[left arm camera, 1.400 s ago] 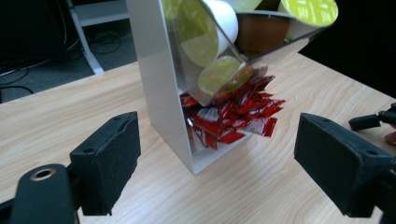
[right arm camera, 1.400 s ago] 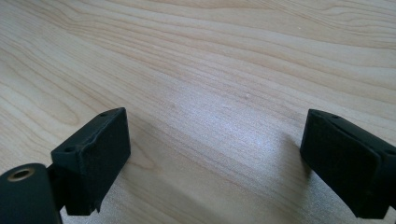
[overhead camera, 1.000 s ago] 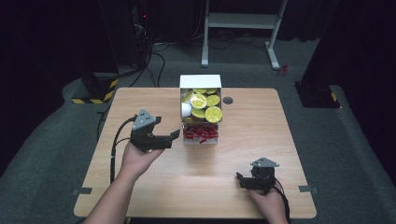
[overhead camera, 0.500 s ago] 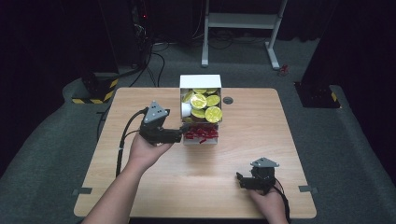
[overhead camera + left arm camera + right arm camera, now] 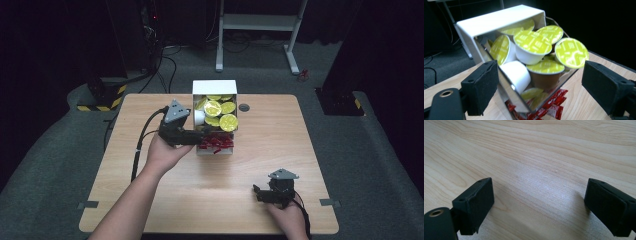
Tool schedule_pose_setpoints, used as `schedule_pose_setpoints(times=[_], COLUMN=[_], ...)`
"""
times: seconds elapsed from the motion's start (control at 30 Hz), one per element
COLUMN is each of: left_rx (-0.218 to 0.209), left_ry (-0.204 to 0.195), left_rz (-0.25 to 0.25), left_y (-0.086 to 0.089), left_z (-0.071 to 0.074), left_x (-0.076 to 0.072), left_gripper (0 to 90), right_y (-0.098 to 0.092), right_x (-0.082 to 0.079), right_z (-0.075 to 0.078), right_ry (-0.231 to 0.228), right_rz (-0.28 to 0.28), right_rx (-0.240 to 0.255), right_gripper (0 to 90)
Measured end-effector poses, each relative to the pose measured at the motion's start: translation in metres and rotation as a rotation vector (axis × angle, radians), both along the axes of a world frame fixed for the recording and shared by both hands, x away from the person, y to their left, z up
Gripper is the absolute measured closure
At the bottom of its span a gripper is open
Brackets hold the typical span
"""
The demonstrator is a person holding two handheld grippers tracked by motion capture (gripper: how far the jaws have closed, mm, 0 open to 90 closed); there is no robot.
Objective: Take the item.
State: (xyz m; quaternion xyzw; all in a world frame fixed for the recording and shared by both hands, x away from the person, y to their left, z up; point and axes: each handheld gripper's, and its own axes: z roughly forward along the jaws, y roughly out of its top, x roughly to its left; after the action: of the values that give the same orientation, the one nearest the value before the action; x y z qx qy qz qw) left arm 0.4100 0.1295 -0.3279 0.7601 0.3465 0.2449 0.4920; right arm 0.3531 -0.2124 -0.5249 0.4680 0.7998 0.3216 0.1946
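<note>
Reaching for cups (image 5: 534, 47) in box (image 5: 215, 87) | left gripper (image 5: 197, 137) nearer, fingers open, cups straight ahead | right gripper (image 5: 257, 194) fingers open over counter (image 5: 300, 130)

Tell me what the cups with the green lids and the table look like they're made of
Cups: probably white plastic, smooth with a slight sheen; one looks brown. Their yellow-green lids look like thin printed foil or film, flat and shiny. Table: light wood or wood-look laminate; grain lines show in the right gripper view.

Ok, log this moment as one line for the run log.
left gripper: open, at clear bin of green-lidded capsules | right gripper: open, on table | red sachets: under bin
</note>
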Motion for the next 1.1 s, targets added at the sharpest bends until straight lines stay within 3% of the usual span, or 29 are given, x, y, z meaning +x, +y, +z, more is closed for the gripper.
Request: schedule_pose_setpoints(times=[0.23, 0.63, 1.1], left_rx=[0.016, 0.005, 0.022], left_ry=[-0.006, -0.022, 0.007], left_rz=[-0.016, -0.015, 0.002], left_y=[-0.011, -0.018, -0.027], left_z=[0.007, 0.014, 0.013], left_x=[0.009, 0.021, 0.037], left_gripper=[15.0, 15.4, 16.6], right_y=[0.000, 0.000, 0.000], right_x=[-0.001, -0.001, -0.001], right_z=[0.000, 0.000, 0.000], right_ry=[-0.002, -0.002, -0.002], right_rz=[0.001, 0.001, 0.001], right_rx=[0.001, 0.001, 0.001], right_gripper=[9.6, 9.5, 9.6])
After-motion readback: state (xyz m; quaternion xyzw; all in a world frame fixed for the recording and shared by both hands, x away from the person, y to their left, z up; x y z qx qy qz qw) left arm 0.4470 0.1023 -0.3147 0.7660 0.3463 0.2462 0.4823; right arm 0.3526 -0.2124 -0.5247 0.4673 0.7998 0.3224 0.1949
